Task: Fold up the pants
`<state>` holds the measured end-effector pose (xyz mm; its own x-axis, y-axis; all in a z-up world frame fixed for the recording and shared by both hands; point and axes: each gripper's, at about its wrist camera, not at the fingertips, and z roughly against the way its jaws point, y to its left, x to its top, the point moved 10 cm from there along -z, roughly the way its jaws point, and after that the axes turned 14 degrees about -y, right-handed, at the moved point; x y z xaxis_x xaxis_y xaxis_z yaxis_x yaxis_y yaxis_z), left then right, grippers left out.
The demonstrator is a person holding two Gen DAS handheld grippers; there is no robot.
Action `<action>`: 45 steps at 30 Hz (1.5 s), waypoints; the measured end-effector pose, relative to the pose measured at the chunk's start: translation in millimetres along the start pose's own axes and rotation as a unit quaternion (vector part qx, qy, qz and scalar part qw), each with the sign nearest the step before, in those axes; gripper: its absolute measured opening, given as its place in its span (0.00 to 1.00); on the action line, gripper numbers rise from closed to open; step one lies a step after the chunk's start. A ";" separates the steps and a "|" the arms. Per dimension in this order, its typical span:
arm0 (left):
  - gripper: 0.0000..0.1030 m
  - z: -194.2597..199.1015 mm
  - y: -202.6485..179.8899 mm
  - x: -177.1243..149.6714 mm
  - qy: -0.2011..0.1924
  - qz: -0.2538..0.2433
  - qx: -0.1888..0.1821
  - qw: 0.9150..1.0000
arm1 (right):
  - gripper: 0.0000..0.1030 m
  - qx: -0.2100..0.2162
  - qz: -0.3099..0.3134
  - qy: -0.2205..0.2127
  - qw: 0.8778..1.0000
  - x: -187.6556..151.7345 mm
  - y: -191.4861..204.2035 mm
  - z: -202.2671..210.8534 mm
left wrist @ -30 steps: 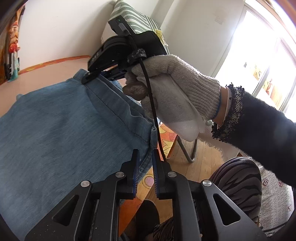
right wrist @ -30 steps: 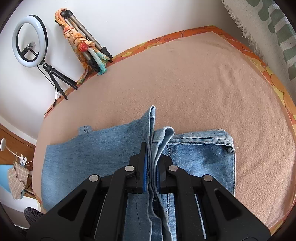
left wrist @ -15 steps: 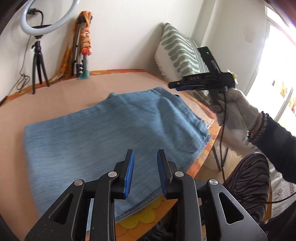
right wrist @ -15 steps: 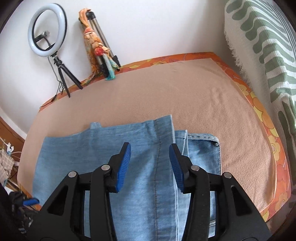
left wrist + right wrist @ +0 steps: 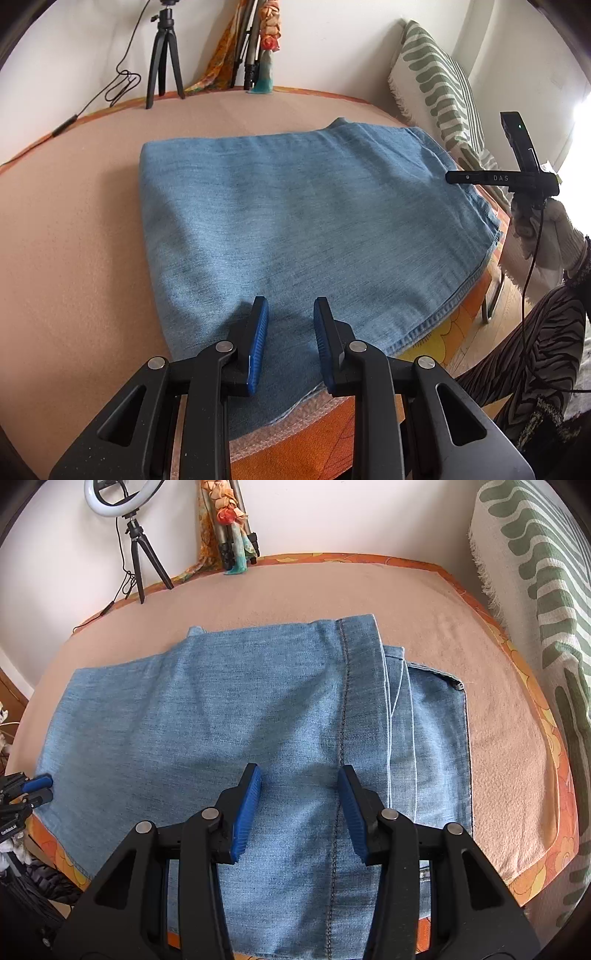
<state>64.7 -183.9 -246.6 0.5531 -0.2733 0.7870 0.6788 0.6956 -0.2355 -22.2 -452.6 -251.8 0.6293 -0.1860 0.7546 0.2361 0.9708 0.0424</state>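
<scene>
Two sets of tongs hang over one pair of light blue denim pants (image 5: 295, 221), which lies folded into a flat, squarish stack on the desk (image 5: 74, 240), near its front edge. The desk wears a peach cloth with an orange flowered border. At the left, the left tongs (image 5: 290, 332) stand apart with nothing between the blue pads, just above the near edge of the denim. Toward the right, the right tongs (image 5: 300, 805) also stand apart and empty, above a dark stitched seam. Right of that seam, several hemmed layers step outward, and the lowest layer shows a waistband corner.
</scene>
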 end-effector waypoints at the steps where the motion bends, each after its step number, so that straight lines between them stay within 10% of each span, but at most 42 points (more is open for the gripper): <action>1: 0.22 1.9 0.7 -0.2 -0.006 -0.002 0.000 1.000 | 0.44 -0.001 0.001 0.002 1.000 -2.5 -0.6 -2.7; 8: 0.23 24.4 12.6 6.7 -0.037 0.029 0.016 0.999 | 0.47 -0.013 0.009 0.007 1.000 -3.7 4.6 -4.6; 13: 0.45 41.6 29.3 11.3 -0.054 0.039 0.035 0.997 | 0.47 0.037 0.004 -0.014 0.999 21.6 43.7 15.4; 18: 0.46 39.6 42.0 4.1 -0.046 0.081 0.034 0.995 | 0.47 0.117 0.038 -0.019 0.992 47.3 125.8 26.3; 33: 0.46 36.6 57.1 -7.6 -0.058 0.215 -0.033 0.974 | 0.47 0.287 0.060 0.115 0.949 36.6 336.0 -17.6; 45: 0.43 33.5 48.5 -6.9 -0.067 0.217 -0.058 0.972 | 0.47 0.285 0.033 0.212 0.934 -9.6 389.6 -62.9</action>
<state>77.6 -126.0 -244.3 0.7362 0.1237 0.6654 0.4506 0.6440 -0.6183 110.3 -82.1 -283.7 0.8937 -0.0486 0.4459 -0.1704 0.8828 0.4378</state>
